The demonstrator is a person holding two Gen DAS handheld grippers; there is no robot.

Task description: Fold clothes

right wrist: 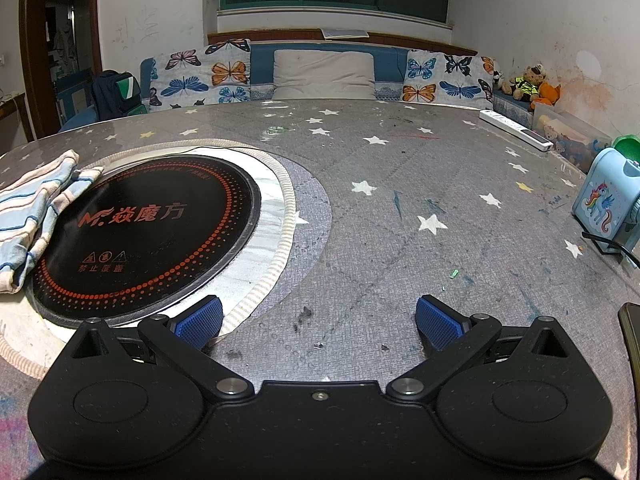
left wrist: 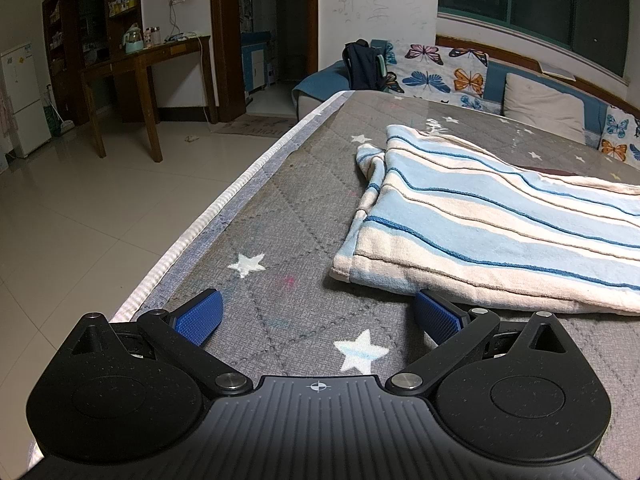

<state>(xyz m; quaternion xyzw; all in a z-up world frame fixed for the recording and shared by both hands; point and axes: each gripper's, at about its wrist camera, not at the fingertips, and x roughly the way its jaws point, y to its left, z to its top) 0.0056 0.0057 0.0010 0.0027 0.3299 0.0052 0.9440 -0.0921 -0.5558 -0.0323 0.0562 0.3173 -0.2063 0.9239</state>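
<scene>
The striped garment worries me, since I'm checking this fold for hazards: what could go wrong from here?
1. The striped garment partly overlaps the black induction cooktop; if the cooktop is hot, the cloth could scorch.
2. The open left gripper has one finger at the hem; closing might pinch only the top layer or snag the star-print table cover.

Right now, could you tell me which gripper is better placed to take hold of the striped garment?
Left. The left gripper is open at the striped garment, one finger by its hem. The right gripper faces bare table; the garment lies far left, across the cooktop.
</scene>
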